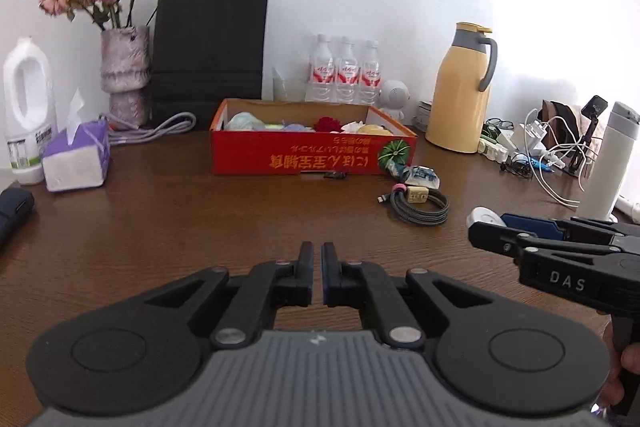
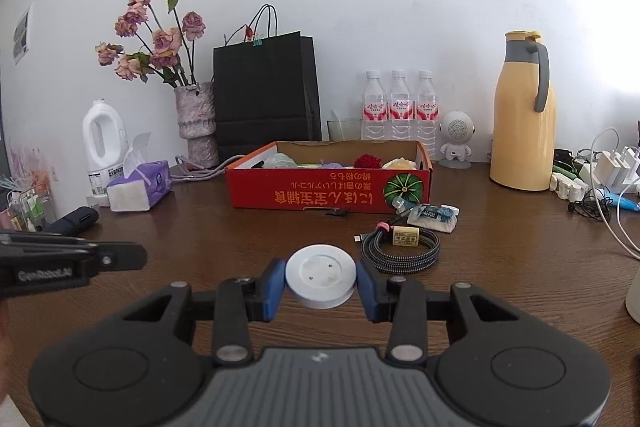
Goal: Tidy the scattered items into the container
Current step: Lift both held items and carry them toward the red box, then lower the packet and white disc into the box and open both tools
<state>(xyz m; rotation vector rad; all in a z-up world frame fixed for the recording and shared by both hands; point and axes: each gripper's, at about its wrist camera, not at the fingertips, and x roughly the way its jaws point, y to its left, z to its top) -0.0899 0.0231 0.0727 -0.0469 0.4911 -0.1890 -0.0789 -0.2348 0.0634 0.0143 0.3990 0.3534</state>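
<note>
A red cardboard box (image 1: pixel 296 155) (image 2: pixel 312 193) stands mid-table with several small items inside. My right gripper (image 2: pixel 321 279) is shut on a white round disc (image 2: pixel 320 277) and holds it in front of the box; it shows from the side in the left wrist view (image 1: pixel 486 227). My left gripper (image 1: pixel 317 259) is shut and empty, low over the table before the box. A coiled braided cable (image 1: pixel 420 207) (image 2: pixel 400 251), a small yellow eraser (image 2: pixel 405 237) and a blue-white packet (image 1: pixel 418 175) (image 2: pixel 434 217) lie right of the box. A small black clip (image 2: pixel 338 213) lies at its front.
Behind the box stand a black paper bag (image 2: pixel 264 91), a flower vase (image 2: pixel 196 119), three water bottles (image 2: pixel 400 107), a small white speaker (image 2: pixel 456 139) and a yellow thermos (image 2: pixel 522 115). A tissue pack (image 2: pixel 140 187) and white jug (image 2: pixel 102 143) sit left; chargers and cables (image 2: pixel 608 179) right.
</note>
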